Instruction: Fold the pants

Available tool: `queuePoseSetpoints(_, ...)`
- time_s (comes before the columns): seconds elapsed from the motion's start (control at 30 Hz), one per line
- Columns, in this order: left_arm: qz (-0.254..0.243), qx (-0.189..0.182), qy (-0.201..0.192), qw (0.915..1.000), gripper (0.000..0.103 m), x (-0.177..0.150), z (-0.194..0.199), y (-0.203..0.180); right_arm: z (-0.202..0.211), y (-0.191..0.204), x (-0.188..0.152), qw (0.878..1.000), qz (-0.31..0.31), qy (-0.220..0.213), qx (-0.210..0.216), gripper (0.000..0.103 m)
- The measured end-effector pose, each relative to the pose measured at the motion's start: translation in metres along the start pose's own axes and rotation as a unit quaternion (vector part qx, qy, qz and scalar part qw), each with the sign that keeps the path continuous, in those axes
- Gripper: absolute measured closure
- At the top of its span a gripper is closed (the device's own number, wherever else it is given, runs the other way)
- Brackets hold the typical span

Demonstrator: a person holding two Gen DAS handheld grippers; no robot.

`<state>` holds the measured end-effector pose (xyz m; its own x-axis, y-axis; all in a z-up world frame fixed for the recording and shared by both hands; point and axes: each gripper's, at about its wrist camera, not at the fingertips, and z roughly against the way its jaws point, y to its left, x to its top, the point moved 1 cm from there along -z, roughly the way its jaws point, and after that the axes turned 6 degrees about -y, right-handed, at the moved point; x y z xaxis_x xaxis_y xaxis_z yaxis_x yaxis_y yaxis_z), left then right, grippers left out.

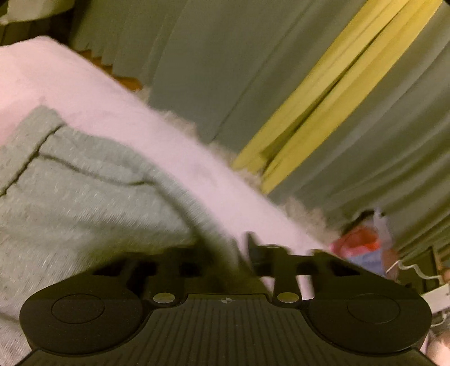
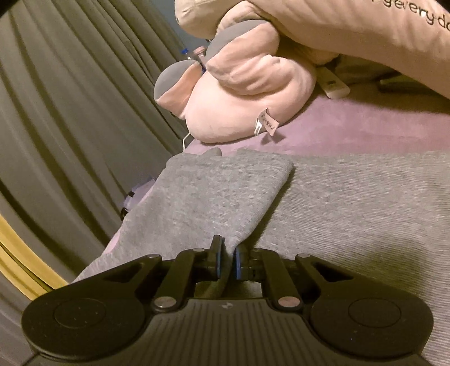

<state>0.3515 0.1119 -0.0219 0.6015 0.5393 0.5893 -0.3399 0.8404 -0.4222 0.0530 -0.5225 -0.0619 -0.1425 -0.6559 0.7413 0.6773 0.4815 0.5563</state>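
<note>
Black linkage arms and two round housings fill the bottom of the right wrist view, and between them the right gripper [image 2: 227, 260] has its blue-padded jaws drawn nearly together on a pinched-up ridge of the grey pants [image 2: 351, 202]. From that pinch a folded flap of the same knit runs up and to the left, its corner lying on top of the flatter grey layer that spreads away to the right. Beyond the fabric lies a lilac bed cover [image 2: 323, 132], and on it rests a pale pink plush toy [image 2: 242, 93] with grey patches and a small sewn tag. Above the toy sits a cream pillow [image 2: 337, 25] with dark stitched lettering, and a white remote [image 2: 336, 86] lies just beside it. Olive-grey curtains [image 2: 70, 98] hang on the left.

On the other camera the picture is smeared by motion. The left gripper [image 1: 242, 259] has its jaws pressed close, and a fold of the pants appears to run down between them, though blur hides the pads themselves. Grey knit with a visible seam bunches at the left of that view, over the pale cover of the bed. Behind hang the same curtains with a yellow stripe [image 1: 323, 93], and a blurred red and white object [image 1: 362, 242] sits at the right.
</note>
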Motion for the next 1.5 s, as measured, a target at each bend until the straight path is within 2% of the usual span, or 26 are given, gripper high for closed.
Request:
queuePoseSetpoints(0.13, 0.012, -0.026, -0.028, 0.9992, 0.091, -0.006, 0.028, 0.010, -0.005, -0.009, 0.000, 0.999, -0.027, 0.005, 0.022, 0.095)
queuePoseSetpoints(0.3, -0.011, -0.047, -0.051, 0.9975, 0.091, -0.010, 0.095, 0.028, -0.006, -0.021, 0.012, 0.996, -0.068, 0.043, 0.048, 0.098)
queuePoseSetpoints(0.4, -0.028, -0.078, -0.079, 0.9934, 0.092, -0.021, 0.149, 0.039, 0.012, -0.033, 0.032, 0.988, -0.121, 0.066, 0.064, 0.098)
queuePoseSetpoints(0.47, -0.042, -0.095, -0.094, 0.9902, 0.091, -0.039, 0.186, 0.048, 0.036, -0.043, 0.050, 0.985, -0.147, 0.051, 0.078, 0.098)
queuePoseSetpoints(0.53, -0.045, -0.104, -0.098, 0.9887, 0.091, -0.065, 0.218, 0.063, 0.060, -0.052, 0.068, 0.986, -0.139, 0.035, 0.090, 0.098)
queuePoseSetpoints(0.6, -0.029, -0.107, -0.095, 0.9893, 0.091, -0.091, 0.237, 0.081, 0.084, -0.061, 0.082, 0.991, -0.101, 0.025, 0.087, 0.098)
queuePoseSetpoints(0.67, -0.009, -0.093, -0.079, 0.9926, 0.091, -0.117, 0.245, 0.100, 0.102, -0.072, 0.090, 0.995, -0.060, 0.022, 0.073, 0.098)
queuePoseSetpoints(0.77, 0.000, -0.057, -0.046, 0.9973, 0.091, -0.152, 0.241, 0.121, 0.103, -0.089, 0.088, 0.998, -0.016, 0.053, 0.032, 0.098)
queuePoseSetpoints(0.83, 0.017, -0.044, -0.028, 0.9985, 0.091, -0.164, 0.236, 0.130, 0.096, -0.097, 0.079, 0.996, -0.017, 0.082, 0.021, 0.098)
queuePoseSetpoints(0.9, 0.031, -0.040, -0.030, 0.9982, 0.087, -0.158, 0.235, 0.134, 0.093, -0.098, 0.070, 0.995, -0.014, 0.096, 0.009, 0.097)
queuePoseSetpoints(0.93, 0.032, -0.032, -0.047, 0.9978, 0.080, -0.152, 0.236, 0.134, 0.094, -0.098, 0.068, 0.995, -0.011, 0.096, 0.006, 0.096)
queuePoseSetpoints(0.97, 0.028, -0.024, -0.065, 0.9972, 0.060, -0.145, 0.238, 0.134, 0.093, -0.096, 0.066, 0.995, -0.007, 0.100, 0.004, 0.094)
queuePoseSetpoints(1.03, 0.014, -0.003, -0.093, 0.9956, 0.036, -0.135, 0.235, 0.130, 0.088, -0.094, 0.062, 0.992, -0.006, 0.123, 0.001, 0.091)
queuePoseSetpoints(1.07, 0.007, 0.008, -0.105, 0.9944, 0.031, -0.129, 0.233, 0.131, 0.083, -0.094, 0.061, 0.991, -0.009, 0.132, 0.003, 0.086)
queuePoseSetpoints(1.13, 0.003, 0.029, -0.120, 0.9924, 0.031, -0.115, 0.227, 0.136, 0.081, -0.098, 0.060, 0.990, -0.023, 0.141, 0.012, 0.084)
queuePoseSetpoints(1.23, 0.047, 0.033, -0.106, 0.9927, 0.031, -0.097, 0.211, 0.148, 0.079, -0.106, 0.062, 0.988, -0.057, 0.143, 0.025, 0.080)
queuePoseSetpoints(1.3, 0.086, 0.034, -0.098, 0.9908, 0.038, -0.090, 0.202, 0.163, 0.078, -0.108, 0.061, 0.986, -0.069, 0.145, 0.031, 0.077)
queuePoseSetpoints(1.33, 0.105, 0.036, -0.095, 0.9893, 0.056, -0.085, 0.204, 0.173, 0.078, -0.107, 0.061, 0.986, -0.071, 0.146, 0.032, 0.076)
queuePoseSetpoints(1.37, 0.119, 0.039, -0.090, 0.9880, 0.082, -0.081, 0.202, 0.178, 0.077, -0.106, 0.061, 0.986, -0.070, 0.148, 0.034, 0.075)
queuePoseSetpoints(1.4, 0.126, 0.041, -0.084, 0.9876, 0.088, -0.081, 0.203, 0.184, 0.077, -0.104, 0.062, 0.986, -0.068, 0.149, 0.034, 0.075)
queuePoseSetpoints(1.47, 0.137, 0.036, -0.085, 0.9862, 0.088, -0.078, 0.206, 0.186, 0.076, -0.097, 0.063, 0.986, -0.054, 0.151, 0.040, 0.076)
queuePoseSetpoints(1.5, 0.134, 0.030, -0.094, 0.9861, 0.089, -0.078, 0.210, 0.185, 0.077, -0.093, 0.064, 0.987, -0.045, 0.151, 0.039, 0.084)
